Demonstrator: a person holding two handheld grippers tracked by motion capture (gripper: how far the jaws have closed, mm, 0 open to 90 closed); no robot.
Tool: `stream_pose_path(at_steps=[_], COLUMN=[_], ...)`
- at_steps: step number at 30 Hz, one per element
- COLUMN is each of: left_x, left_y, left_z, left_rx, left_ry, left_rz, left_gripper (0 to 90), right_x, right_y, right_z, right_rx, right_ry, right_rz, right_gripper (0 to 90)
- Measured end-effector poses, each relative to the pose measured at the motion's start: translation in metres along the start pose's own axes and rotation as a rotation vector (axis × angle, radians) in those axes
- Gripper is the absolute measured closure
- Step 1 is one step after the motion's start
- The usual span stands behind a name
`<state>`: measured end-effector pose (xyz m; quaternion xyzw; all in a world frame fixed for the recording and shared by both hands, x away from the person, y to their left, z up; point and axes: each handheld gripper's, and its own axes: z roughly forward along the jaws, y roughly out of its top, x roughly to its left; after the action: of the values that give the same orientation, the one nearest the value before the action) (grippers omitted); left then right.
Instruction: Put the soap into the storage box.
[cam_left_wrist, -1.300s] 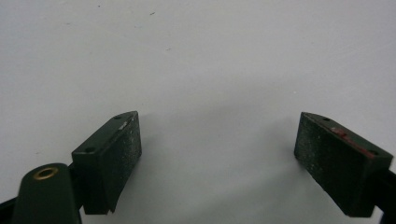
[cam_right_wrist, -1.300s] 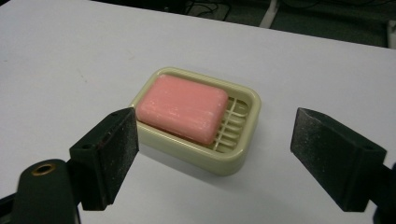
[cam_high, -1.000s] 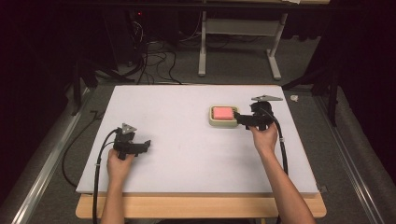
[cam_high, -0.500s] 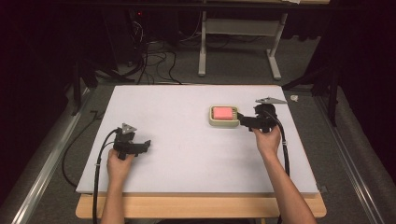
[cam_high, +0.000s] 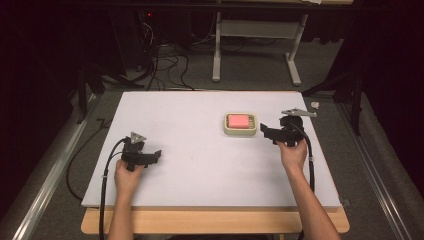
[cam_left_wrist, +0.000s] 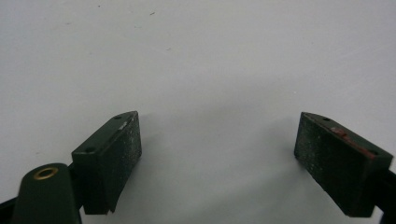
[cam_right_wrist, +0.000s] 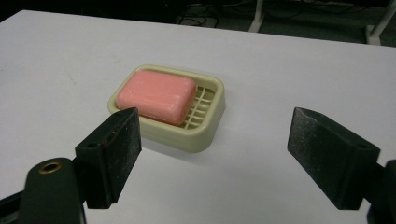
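Note:
A pink bar of soap (cam_high: 238, 120) lies in a cream slatted soap dish (cam_high: 240, 132) right of the table's centre. My right gripper (cam_high: 264, 131) is just right of the dish, pointing at it, open and apart from it. In the right gripper view the soap (cam_right_wrist: 156, 95) fills the left part of the dish (cam_right_wrist: 210, 130), just beyond the wide-spread jaws of the right gripper (cam_right_wrist: 214, 117). My left gripper (cam_high: 156, 155) rests at the front left, far from the dish. In its own view the left gripper (cam_left_wrist: 219, 120) is open over bare white table.
The white table top (cam_high: 200, 165) has a wooden front edge (cam_high: 210, 222). Black cables (cam_high: 105, 175) trail from each gripper toward the person. A desk frame (cam_high: 255, 50) and floor cables stand beyond the far edge.
The right gripper has drawn back a little to the right, away from the soap dish. The left gripper has stayed put.

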<state>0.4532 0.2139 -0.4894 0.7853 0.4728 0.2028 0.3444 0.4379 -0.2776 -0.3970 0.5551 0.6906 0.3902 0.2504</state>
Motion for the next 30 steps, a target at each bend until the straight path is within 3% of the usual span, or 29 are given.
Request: stream_pose_path(at_steps=[10, 30], left_x=[0.0, 0.0], left_y=[0.0, 0.0], left_z=[0.0, 0.0], left_rx=[0.0, -0.001], left_ry=[0.0, 0.001], left_rz=[0.0, 0.0], left_gripper=[15.3, 15.3], right_x=[-0.004, -0.017], right_y=[-0.008, -0.033], right_z=[-0.007, -0.022], right_rx=[-0.004, -0.012], right_ry=[0.016, 0.004], right_rz=[-0.005, 0.046], right_gripper=[19.0, 19.3])
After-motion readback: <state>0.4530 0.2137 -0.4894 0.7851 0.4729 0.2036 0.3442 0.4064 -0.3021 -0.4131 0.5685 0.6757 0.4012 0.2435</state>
